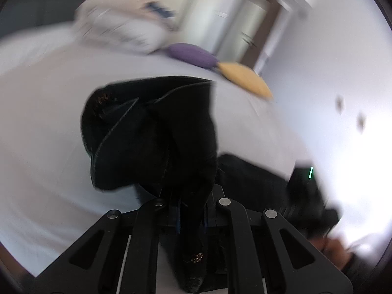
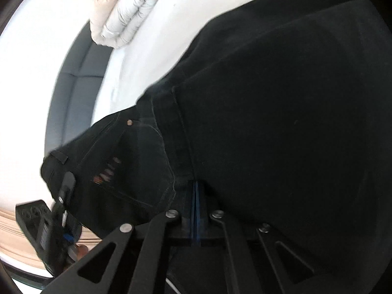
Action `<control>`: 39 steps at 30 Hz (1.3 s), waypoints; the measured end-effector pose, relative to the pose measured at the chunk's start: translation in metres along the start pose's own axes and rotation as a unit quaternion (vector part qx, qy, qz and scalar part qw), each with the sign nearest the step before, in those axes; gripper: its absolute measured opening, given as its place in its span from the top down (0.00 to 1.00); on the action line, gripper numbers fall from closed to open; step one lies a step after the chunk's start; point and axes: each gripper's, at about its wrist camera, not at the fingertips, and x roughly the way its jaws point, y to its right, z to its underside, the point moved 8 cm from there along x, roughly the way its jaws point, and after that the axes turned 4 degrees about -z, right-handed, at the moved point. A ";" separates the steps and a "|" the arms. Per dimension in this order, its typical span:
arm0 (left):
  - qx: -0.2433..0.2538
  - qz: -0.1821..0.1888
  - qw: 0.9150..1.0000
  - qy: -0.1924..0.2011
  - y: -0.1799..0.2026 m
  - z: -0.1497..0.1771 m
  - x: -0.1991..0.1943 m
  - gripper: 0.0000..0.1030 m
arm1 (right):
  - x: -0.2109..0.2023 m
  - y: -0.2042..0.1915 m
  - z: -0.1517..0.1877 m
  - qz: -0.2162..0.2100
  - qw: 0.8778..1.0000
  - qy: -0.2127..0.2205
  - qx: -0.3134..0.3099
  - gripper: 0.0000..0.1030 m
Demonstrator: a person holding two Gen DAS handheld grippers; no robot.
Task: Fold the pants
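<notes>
Nearest in the left wrist view, the left tongs (image 1: pixel 189 210) are pinched narrow on a bunched fold of the black pants (image 1: pixel 152 132), which hang from the grip and drape down onto the white bed (image 1: pixel 44 127). A rivet shows on the cloth right at the tongs, so the hold looks to be near the waistband or a pocket. In the right wrist view, the right tongs (image 2: pixel 196 210) are likewise pressed together, with dark cloth drawn in at their tips; whether the pads truly bite the denim or only rest against it is hard to tell, though they appear to hold it. The pants (image 2: pixel 269 122) fill most of that view, spread over the bed (image 2: pixel 152 49), with a pocket and rivet just ahead.

Further off lie a pale folded quilt (image 1: pixel 122 22), a purple cushion (image 1: pixel 191 54) and a yellow cushion (image 1: pixel 245 78) at the bed's far edge.

The risks, as I judge them: the left grip takes a thick wad, so layers could slip out unevenly and spoil the fold line. If the two hands lift at different rates, the cloth may twist. A wide swing could drag the hem into the cushions.
</notes>
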 end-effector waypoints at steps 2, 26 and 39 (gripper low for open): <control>0.084 -0.012 0.996 0.000 0.038 0.009 0.013 0.90 | -0.027 0.002 -0.010 -0.055 0.998 0.028 0.016 0.60; 0.505 -0.146 0.849 0.048 0.157 0.142 0.049 0.90 | -0.043 -0.005 -0.033 -0.022 1.000 -0.011 -0.014 0.33; 0.509 -0.121 0.851 0.042 0.143 0.149 0.026 0.90 | -0.065 0.014 -0.036 0.036 0.999 0.009 -0.029 0.82</control>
